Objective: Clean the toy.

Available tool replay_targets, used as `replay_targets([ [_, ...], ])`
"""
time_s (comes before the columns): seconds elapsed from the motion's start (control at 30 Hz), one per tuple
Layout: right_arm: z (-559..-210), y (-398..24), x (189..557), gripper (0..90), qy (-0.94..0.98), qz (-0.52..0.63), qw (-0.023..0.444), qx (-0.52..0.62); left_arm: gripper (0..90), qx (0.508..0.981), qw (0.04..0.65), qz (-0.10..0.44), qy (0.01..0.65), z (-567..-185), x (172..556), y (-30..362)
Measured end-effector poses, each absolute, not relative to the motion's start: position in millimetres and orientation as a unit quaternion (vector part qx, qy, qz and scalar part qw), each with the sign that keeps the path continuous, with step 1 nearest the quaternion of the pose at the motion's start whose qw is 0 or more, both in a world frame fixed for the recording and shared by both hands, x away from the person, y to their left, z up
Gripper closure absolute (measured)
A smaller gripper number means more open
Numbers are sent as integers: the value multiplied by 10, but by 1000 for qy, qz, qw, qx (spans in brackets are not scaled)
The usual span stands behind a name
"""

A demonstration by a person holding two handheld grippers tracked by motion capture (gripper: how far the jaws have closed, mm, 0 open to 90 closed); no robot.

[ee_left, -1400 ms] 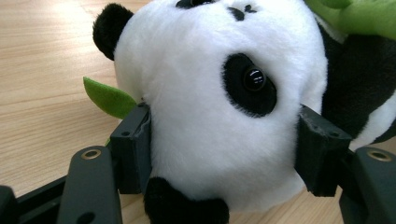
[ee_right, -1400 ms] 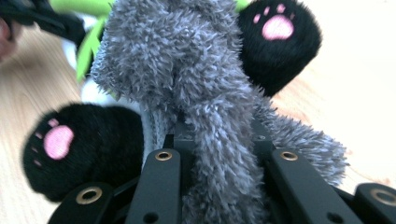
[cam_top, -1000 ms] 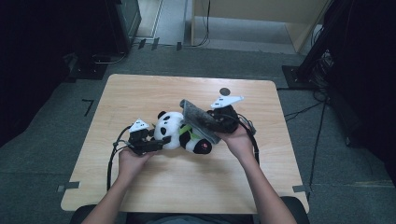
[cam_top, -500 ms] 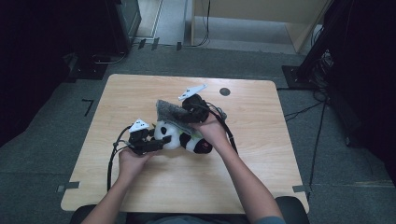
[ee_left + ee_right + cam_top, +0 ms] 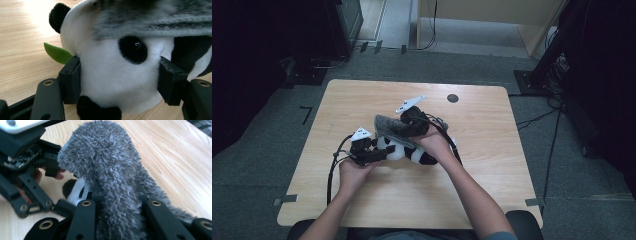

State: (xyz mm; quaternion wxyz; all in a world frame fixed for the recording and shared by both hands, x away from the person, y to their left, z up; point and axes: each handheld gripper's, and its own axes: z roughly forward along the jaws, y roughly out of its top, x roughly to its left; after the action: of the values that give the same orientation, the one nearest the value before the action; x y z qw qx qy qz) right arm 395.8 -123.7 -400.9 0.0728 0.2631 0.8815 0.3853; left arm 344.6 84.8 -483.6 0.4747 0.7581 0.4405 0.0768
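A black-and-white panda plush (image 5: 414,154) lies on the wooden table (image 5: 492,200) near its middle. My left gripper (image 5: 384,151) grips the panda's head (image 5: 117,75) from the left. Its jaws have just been closing, and both pads press into the white fur. A green felt leaf (image 5: 57,53) sticks out beside the head. My right gripper (image 5: 406,131) is shut on a grey fuzzy cloth (image 5: 389,127) and holds it right over the panda's head. In the right gripper view the grey fuzzy cloth (image 5: 105,157) rises from between the jaws of my right gripper (image 5: 117,193) and hides most of the panda.
A small dark round disc (image 5: 452,98) is set in the table near its far edge. Cables trail from both grippers across the table. Dark equipment and cables stand on the floor beyond the table's far and right sides.
My right gripper has carried the grey cloth leftwards, from beside the panda's body to just above its head. The left gripper has stayed on the head.
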Motion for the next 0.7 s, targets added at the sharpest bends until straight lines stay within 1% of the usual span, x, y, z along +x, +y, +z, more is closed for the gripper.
replay_targets([
  [0.23, -4035, -1562, 3895, 723, 877, 378, 83, 286, 317, 760, 474, 72, 439, -4832, 3465, 854],
  [0.37, -4008, -1738, 3844, 729, 866, 388, 103, 299, 318, 763, 469, 69, 438, -4819, 3475, 852],
  [0.43, -3987, -1816, 3812, 734, 861, 390, 121, 303, 318, 764, 469, 68, 438, -4822, 3478, 857],
  [0.7, -4082, -2118, 3668, 742, 847, 409, 116, 320, 317, 767, 468, 71, 433, -4830, 3478, 857],
])
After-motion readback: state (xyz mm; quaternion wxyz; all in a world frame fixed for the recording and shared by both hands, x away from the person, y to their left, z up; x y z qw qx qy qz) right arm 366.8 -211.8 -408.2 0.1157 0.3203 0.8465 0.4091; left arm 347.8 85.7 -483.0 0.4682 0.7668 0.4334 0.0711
